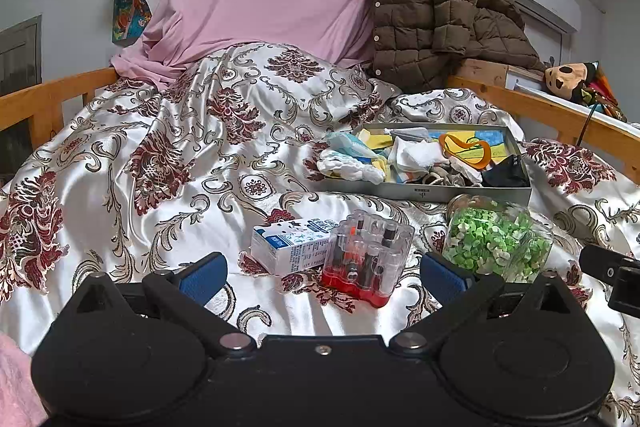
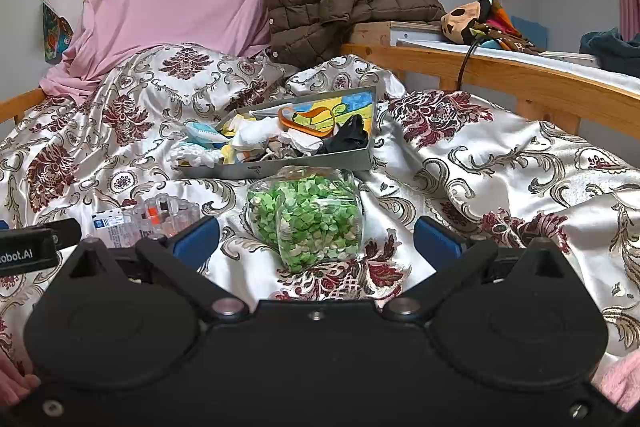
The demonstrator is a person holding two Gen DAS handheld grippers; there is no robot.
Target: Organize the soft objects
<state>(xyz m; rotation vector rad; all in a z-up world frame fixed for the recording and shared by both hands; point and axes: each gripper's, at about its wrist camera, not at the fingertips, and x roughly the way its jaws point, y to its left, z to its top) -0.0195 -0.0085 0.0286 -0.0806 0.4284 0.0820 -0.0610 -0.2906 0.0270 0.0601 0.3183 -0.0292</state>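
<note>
Both hand-held grippers, left [image 1: 322,277] and right [image 2: 316,241], hover wide apart and empty-handed over the floral satin bedspread [image 1: 160,155], while crumpled soft cloths [image 1: 404,157] overflow the grey metal tray [image 1: 440,193] beyond.

Jar [image 2: 307,217], clear case [image 1: 366,259], carton [image 1: 290,245] before the tray [image 1: 424,191].

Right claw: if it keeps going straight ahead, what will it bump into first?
Probably the clear jar of green bits, lying on the bedspread between the open right claw's tips. The grey tray sits behind it.
</note>
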